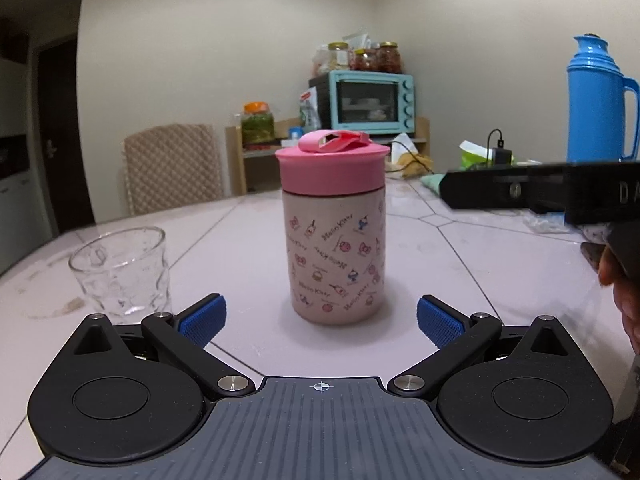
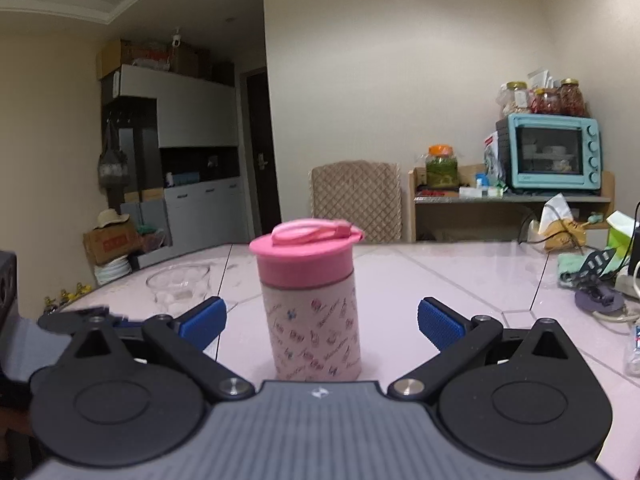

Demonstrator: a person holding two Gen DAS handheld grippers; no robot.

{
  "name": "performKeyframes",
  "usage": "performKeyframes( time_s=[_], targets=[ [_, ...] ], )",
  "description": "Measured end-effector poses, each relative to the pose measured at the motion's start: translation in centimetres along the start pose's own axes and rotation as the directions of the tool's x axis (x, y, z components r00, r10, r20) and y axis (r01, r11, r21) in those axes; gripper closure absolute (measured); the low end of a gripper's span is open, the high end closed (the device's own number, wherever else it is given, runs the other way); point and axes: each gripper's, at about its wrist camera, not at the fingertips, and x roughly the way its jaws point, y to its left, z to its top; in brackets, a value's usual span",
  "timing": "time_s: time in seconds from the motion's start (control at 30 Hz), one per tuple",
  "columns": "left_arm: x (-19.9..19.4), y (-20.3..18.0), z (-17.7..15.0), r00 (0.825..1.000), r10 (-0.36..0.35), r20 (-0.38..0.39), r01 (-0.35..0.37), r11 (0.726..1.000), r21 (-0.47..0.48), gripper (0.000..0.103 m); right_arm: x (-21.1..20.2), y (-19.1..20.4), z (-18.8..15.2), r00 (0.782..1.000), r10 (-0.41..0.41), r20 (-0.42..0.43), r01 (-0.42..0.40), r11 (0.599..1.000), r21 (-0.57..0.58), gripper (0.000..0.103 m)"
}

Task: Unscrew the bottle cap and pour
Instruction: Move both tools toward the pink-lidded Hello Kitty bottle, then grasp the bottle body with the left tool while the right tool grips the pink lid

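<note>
Upright pink-capped bottle (image 1: 337,240), cap (image 1: 333,168) on, near empty glass (image 1: 122,276)

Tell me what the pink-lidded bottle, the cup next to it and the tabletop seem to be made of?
Bottle: likely plastic or coated metal; matte beige body with printed cartoons, and the pink cap looks like smooth plastic. Cup: clear glass, see-through with a moulded pattern. Table: glossy tile or stone, judging by seams and reflections.

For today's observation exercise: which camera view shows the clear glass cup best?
The left wrist view. There the glass cup stands near and sharp on the table, left of the pink-capped bottle, with its whole body visible. The right wrist view shows it farther off and blurred, its base hidden behind that gripper's left finger.
</note>
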Motion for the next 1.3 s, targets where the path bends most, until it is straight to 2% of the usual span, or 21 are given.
performKeyframes(
  time_s=[0.17, 0.23, 0.4, 0.57, 0.97, 1.3],
  targets=[
    [0.2, -0.7, 0.6, 1.0, 0.01, -0.013, -0.01, 1.0, 0.019, 0.0, -0.1, -0.5, 0.4, 1.0, 0.005, 0.002, -0.005, 1.0, 0.002, 0.0],
    [0.3, -0.8, 0.7, 1.0, 0.008, -0.015, -0.008, 1.0, 0.021, 0.0, -0.7, 0.0, -0.3, 0.998, 0.001, 0.066, -0.002, 1.0, 0.005, 0.0],
    [0.9, -1.2, 0.5, 0.999, 0.025, -0.023, -0.024, 0.999, 0.032, 0.0, -0.7, 0.0, -0.2, 0.997, 0.018, 0.081, -0.02, 1.0, 0.021, 0.0],
    [1.5, -0.9, 0.4, 1.0, 0.007, -0.019, -0.007, 0.999, 0.042, 0.0, 0.2, 0.8, 0.2, 0.995, 0.017, 0.095, -0.016, 1.0, -0.018, 0.0],
    [3.0, 0.4, 1.4, 1.0, -0.029, 0.005, 0.029, 0.998, 0.055, 0.0, 2.2, 1.5, 1.3, 0.998, 0.006, 0.07, -0.001, 0.997, -0.076, 0.0],
    [5.3, 0.7, 2.1, 0.999, -0.049, -0.009, 0.049, 0.995, 0.082, 0.0, 3.6, 1.0, 2.0, 0.998, -0.003, 0.06, 0.007, 0.998, -0.068, 0.0]
  ],
)
